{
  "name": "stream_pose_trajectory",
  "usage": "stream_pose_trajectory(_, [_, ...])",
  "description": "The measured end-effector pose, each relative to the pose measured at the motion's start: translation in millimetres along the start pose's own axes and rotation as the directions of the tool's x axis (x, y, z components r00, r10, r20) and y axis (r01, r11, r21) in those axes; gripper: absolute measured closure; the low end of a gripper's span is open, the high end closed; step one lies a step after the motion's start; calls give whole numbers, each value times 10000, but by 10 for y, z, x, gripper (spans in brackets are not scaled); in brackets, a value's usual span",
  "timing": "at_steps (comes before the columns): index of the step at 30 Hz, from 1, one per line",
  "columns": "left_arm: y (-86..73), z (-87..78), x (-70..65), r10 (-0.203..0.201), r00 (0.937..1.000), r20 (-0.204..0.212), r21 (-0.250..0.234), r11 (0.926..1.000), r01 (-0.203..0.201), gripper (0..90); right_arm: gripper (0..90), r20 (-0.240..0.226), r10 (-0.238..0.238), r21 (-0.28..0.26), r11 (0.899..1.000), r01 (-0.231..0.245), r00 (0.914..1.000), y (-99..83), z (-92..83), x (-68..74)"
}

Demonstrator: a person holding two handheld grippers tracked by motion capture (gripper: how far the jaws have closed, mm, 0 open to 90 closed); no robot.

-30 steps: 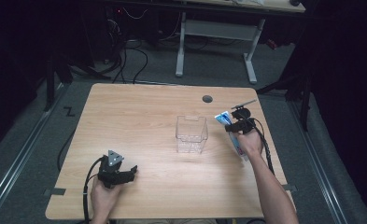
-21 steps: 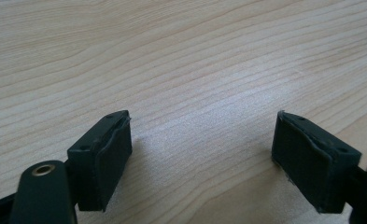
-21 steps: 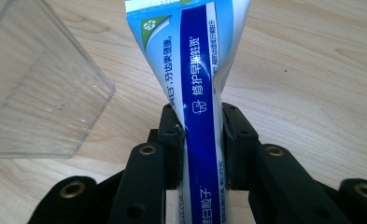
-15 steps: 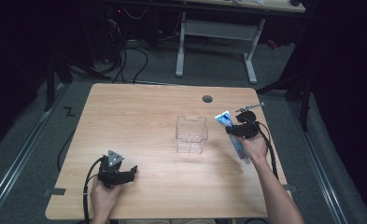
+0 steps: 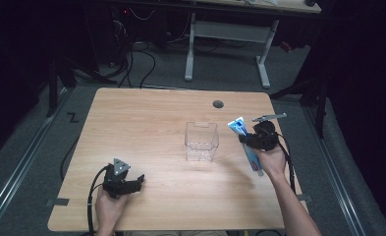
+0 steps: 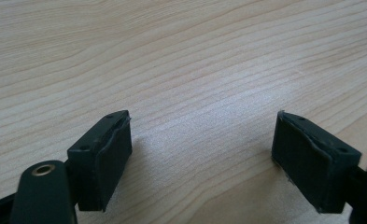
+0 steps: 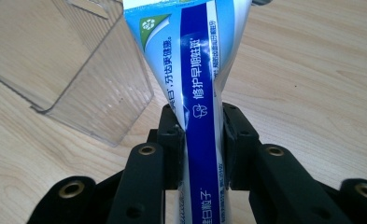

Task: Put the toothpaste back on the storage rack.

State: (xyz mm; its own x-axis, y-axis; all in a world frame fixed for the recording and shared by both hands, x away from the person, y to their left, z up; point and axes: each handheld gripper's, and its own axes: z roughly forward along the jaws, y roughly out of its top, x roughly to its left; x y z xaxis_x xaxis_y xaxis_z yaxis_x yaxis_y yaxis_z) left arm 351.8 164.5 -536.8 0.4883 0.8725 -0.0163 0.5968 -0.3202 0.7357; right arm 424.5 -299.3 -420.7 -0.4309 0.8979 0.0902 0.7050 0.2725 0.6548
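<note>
From the high view, the right tool (image 5: 248,139) pinches a soft blue and white tube (image 5: 245,142) just right of a clear plastic box (image 5: 201,141) in the middle of the smooth wooden bench (image 5: 146,123). The left tool (image 5: 131,183) rests near the front edge.

In the left gripper view, its flat black pads (image 6: 107,154) stand wide apart over bare wood grain, holding nothing.

In the right gripper view, the black pads (image 7: 172,135) squeeze the shiny tube (image 7: 195,84) flat, beside the see-through box (image 7: 74,65) with ribbed walls.

My left gripper (image 6: 202,158) hovers low over the pale wood-grain tabletop (image 6: 181,60), jaws spread wide with bare wood between them; whether the pads touch the surface is unclear.
</note>
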Motion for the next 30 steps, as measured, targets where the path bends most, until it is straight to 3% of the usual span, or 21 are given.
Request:
stream_pose_trajectory(11, [0,0,-1,-7,10000,-3,-4,10000,7,202,722,-111,-243,-831,9963,233,9996,-136,-243,130])
stream_pose_trajectory(21, [-1,0,-1,-10,10000,-4,-6,10000,10,201,721,-307,-407,-1305,9908,364,9987,-211,-345,254])
stream_pose_trajectory(30, [-1,-1,-2,-13,10000,-9,-5,10000,13,202,722,-765,-729,-1701,9837,591,9944,-195,-399,411])
